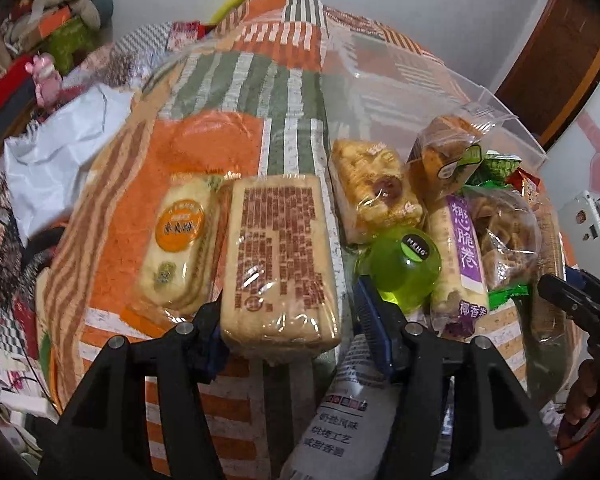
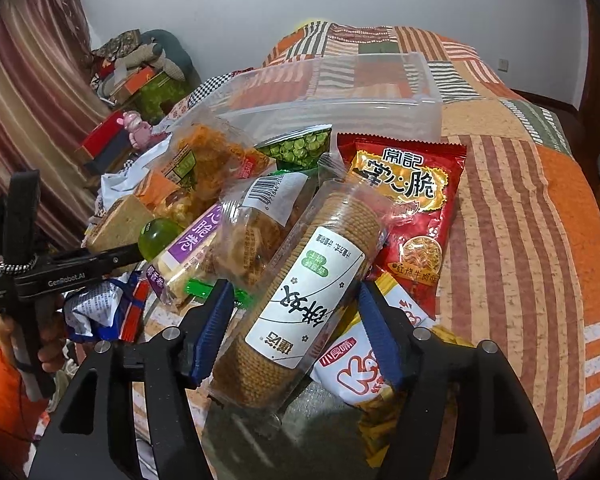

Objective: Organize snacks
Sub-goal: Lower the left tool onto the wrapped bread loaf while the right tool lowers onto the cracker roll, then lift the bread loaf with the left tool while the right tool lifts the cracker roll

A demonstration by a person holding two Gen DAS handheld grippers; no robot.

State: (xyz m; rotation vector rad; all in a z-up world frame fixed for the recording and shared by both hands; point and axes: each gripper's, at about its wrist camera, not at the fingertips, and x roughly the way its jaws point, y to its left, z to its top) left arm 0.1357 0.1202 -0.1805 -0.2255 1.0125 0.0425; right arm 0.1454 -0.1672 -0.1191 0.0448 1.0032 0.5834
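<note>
where crinkly clear film wraps it, ridged round biscuit tube (image 2: 300, 300) between blue ribbed fingers (image 2: 214, 328)

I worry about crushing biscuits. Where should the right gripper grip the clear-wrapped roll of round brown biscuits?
Grip the clear-wrapped roll of round brown biscuits across its white-labelled middle, coming from its near end. It lies lengthwise between the open right gripper fingers, so they would close on its curved sides.

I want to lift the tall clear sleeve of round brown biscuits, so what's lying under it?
Under the clear sleeve of round brown biscuits lies a white-and-yellow snack bag, partly exposed; the rest beneath is covered.
</note>
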